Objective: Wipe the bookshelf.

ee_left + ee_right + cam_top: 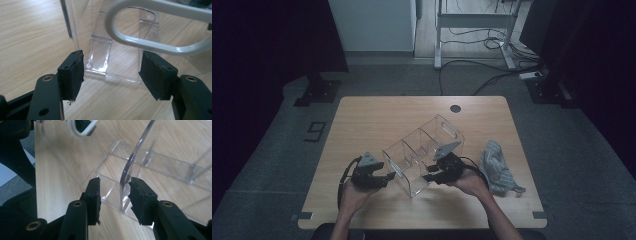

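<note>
A clear plastic organizer (422, 150) with three compartments lies at a slant on the wooden table (377, 120). My left gripper (387, 176) is at its near left end. In the left gripper view the jaws (111, 75) stand open with nothing between the pads, facing the organizer's end wall (100, 50) and its white-edged handle slot (140, 42). My right gripper (429, 176) is at the organizer's near right side. In the right gripper view it (115, 195) straddles a clear wall (130, 162): the right pad is at the wall, the left pad stands apart from it.
A crumpled grey striped cloth (497, 167) lies on the table to the right of the organizer. A round cable hole (455, 108) sits near the table's far edge. Beyond the table are a desk frame and cables on the floor.
</note>
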